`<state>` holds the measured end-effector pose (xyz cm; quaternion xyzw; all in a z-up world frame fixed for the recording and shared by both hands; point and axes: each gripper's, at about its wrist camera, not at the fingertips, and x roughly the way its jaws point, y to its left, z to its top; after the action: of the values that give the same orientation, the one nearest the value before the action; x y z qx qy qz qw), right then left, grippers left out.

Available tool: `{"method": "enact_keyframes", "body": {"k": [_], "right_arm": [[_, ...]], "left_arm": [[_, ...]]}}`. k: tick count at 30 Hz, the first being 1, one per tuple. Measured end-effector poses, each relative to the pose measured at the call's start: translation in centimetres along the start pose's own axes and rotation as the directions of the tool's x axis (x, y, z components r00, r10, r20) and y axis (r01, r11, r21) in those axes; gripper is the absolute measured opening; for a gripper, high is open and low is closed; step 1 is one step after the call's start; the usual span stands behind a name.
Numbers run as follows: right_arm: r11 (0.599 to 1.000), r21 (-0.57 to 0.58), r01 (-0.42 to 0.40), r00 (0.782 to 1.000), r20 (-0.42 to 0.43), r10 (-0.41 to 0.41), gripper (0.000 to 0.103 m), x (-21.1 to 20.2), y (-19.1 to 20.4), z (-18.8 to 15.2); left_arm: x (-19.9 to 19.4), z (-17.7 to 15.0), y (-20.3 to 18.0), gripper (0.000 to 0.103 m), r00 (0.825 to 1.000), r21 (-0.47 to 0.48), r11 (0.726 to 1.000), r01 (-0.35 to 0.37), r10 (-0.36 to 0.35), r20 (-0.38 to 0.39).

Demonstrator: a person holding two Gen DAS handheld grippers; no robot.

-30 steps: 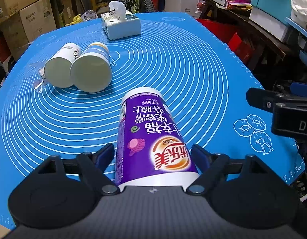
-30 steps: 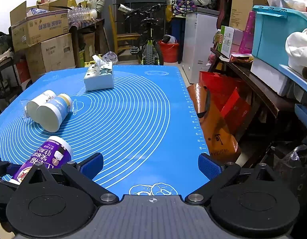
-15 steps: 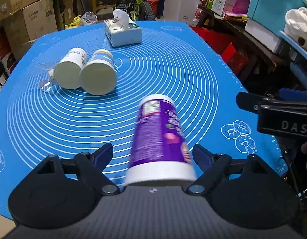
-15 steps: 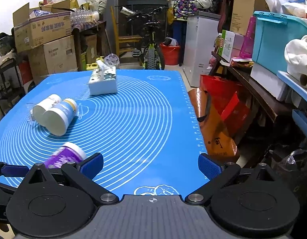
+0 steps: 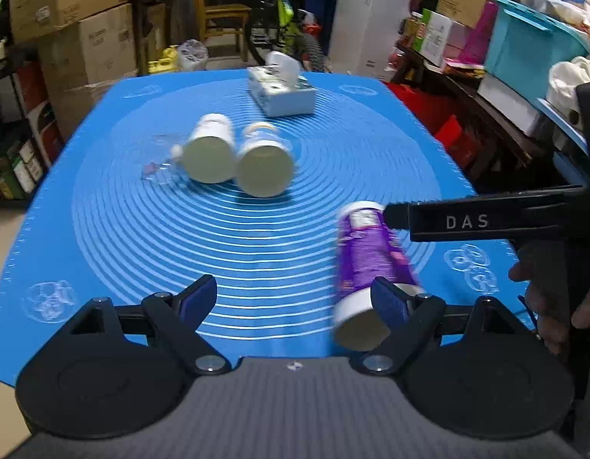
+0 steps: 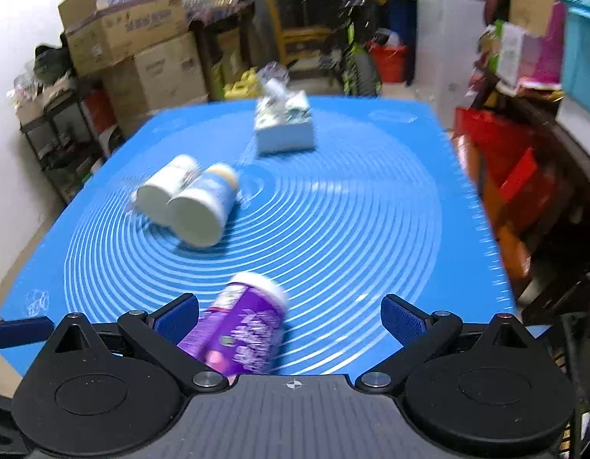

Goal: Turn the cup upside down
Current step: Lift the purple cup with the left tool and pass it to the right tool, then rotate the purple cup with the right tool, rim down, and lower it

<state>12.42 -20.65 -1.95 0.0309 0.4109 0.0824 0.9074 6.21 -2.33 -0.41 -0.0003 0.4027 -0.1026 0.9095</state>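
A purple cup (image 5: pixel 367 264) lies on its side on the blue mat (image 5: pixel 256 237), blurred. In the left wrist view it lies beside my right fingertip, outside the jaws. My left gripper (image 5: pixel 295 298) is open and empty. In the right wrist view the purple cup (image 6: pixel 241 329) lies between the jaws, close to the left finger. My right gripper (image 6: pixel 291 313) is open and touches nothing that I can see. Its finger (image 5: pixel 486 222) reaches in from the right in the left wrist view, by the cup's far end.
Two white cups (image 5: pixel 210 149) (image 5: pixel 264 160) lie side by side on the mat's middle left. A tissue box (image 5: pixel 281 91) stands at the far end. Cardboard boxes (image 5: pixel 77 19) stand left, shelves and a teal bin (image 5: pixel 532 38) right.
The purple cup has left my left gripper's jaws and now lies to their right. My right gripper has swung left and closed in so the cup sits between its fingers.
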Motion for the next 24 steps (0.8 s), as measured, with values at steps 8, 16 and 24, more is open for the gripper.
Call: {"method": "enact_keyframes", "body": {"k": [8,16,24], "right_arm": [[0.989,0.127,-0.069,0.968,-0.230,0.097,0.096,5.5,0.1,0.1],[0.972,0.147,-0.181,0.940,-0.265,0.215,0.073,5.5,0.4,0.3],[0.994,-0.001,-0.107,0.994,0.023,0.107,0.072,1.5,0.9,0.5]], "left_arm": [[3.1,-0.6,3.6,0.089,0.994,-0.023,0.994,-0.102,0.101,-0.044],[4.3,-0.5,3.9,0.089,0.995,-0.018,0.996,-0.093,0.092,-0.040],[4.2,-0.1,3.4,0.089,0.997,-0.024,0.997,-0.079,0.079,0.009]]}}
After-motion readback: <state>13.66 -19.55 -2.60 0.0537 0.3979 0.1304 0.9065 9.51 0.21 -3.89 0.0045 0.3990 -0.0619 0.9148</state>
